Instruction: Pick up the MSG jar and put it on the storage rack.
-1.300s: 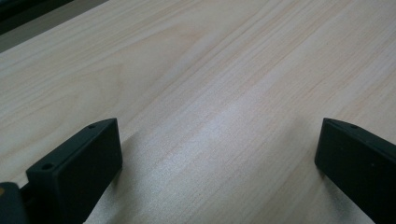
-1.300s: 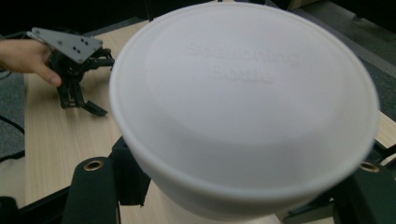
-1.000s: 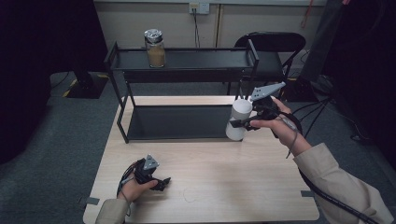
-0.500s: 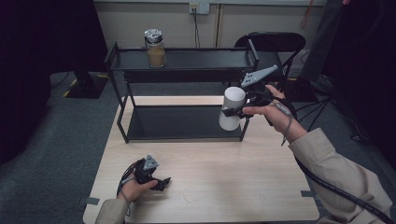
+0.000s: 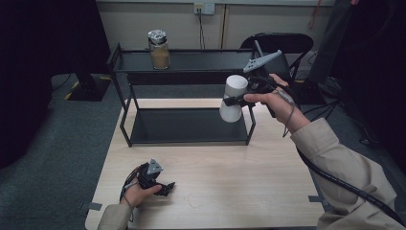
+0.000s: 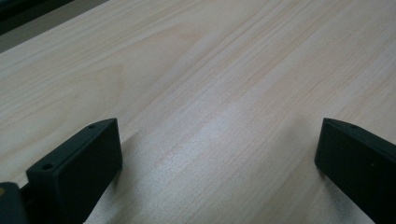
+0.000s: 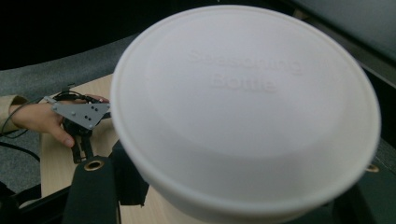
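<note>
The white seasoning bottle (image 5: 234, 99) hangs tilted in the air by the rack's (image 5: 186, 139) right end, over the tabletop's (image 5: 249, 182) far right part. Rigid, smooth, probably light; the right tool (image 5: 234, 100) clamps its sides. The left tool (image 5: 165, 188) rests wide open near the front-left corner.

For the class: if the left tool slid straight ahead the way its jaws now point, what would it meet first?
Probably nothing for a stretch: the left tool rests open on the bare wooden table, aimed toward the person's right in the high view. Beyond that, depth is unclear.
</note>
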A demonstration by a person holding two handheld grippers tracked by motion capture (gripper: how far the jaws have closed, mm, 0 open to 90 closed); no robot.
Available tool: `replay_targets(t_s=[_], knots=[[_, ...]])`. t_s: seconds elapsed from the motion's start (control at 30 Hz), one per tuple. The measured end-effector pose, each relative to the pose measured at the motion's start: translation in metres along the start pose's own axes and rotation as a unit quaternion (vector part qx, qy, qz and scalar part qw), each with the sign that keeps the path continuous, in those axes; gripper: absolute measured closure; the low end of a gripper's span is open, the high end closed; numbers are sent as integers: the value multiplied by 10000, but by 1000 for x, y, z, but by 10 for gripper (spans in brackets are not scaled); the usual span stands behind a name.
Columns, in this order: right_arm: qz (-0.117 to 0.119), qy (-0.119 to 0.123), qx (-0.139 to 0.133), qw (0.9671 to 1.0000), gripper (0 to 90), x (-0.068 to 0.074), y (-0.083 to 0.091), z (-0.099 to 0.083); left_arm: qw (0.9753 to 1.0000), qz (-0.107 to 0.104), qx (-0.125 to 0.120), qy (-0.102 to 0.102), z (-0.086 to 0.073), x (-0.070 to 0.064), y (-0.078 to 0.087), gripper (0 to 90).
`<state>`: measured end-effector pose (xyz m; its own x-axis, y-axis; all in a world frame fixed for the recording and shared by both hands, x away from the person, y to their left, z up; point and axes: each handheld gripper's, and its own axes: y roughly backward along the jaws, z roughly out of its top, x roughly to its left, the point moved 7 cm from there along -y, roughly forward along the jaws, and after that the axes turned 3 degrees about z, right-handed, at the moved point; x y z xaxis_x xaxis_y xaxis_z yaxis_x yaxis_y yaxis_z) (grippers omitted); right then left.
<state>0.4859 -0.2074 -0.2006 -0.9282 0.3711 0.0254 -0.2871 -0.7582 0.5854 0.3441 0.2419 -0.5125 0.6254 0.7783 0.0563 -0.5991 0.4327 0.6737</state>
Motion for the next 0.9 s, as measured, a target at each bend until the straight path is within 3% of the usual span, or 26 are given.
replay_targets(t_s=[0.9], knots=[[-415,-102,-23,9991,342,-18,15,65,10000,0,1,-2,0,0,0,0]])
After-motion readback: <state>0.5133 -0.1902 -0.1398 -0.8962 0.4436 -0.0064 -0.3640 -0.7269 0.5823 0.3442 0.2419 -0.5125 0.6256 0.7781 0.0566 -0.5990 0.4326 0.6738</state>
